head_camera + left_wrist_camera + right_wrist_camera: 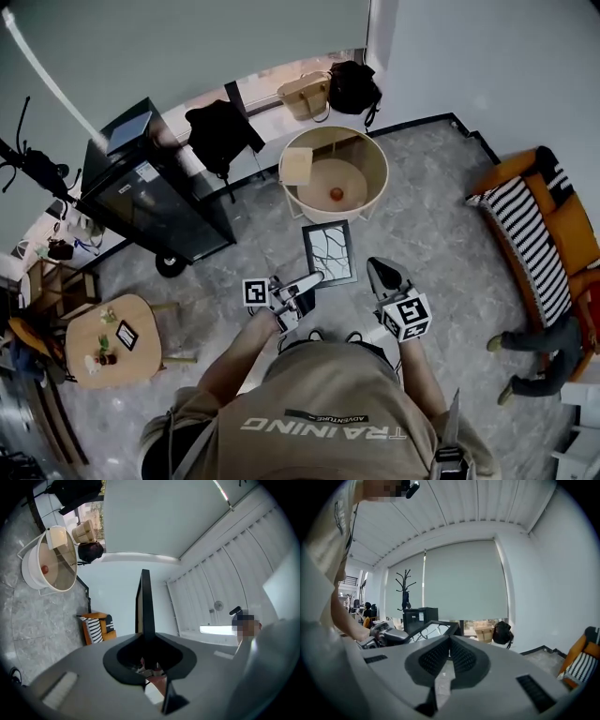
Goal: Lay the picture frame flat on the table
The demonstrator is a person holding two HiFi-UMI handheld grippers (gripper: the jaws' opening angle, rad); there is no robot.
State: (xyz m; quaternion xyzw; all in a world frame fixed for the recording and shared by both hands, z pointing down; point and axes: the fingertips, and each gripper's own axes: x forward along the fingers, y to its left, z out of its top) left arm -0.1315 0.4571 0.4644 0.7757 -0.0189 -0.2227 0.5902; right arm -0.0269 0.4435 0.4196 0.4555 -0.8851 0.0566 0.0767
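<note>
The picture frame (330,251) isn't on any table yet. It's up in the air in front of the person, above the grey floor, between them and the round rimmed table (380,159). From the head view you see its glass face with thin white branchy lines on it, inside a dark border.

The left gripper (309,281) has it by the lower-left edge. In the left gripper view the frame (146,603) shows edge-on as a thin dark bar sticking straight out of the claw, which is clamped tight on it. So that one's definitely gripping.

The right gripper (378,272) sits just beside the frame's lower-right corner but apart from it. In its own view the two pads are pressed together with nothing between them (449,641). You can also see the frame (426,631) tilted off to the left there, with the left gripper (389,635) hanging onto it.

Further out, the round table has a small orange ball (336,194) and a pale square box (296,166) inside its rim. To the left of it is a black cabinet (150,197) on wheels. Behind it a tan bag (305,94) and a black bag (354,86) sit by the window. There's an orange chair (562,225) with a striped cushion (525,234) off to the right, and a small wooden table (75,352) with bits on it at the lower left.
</note>
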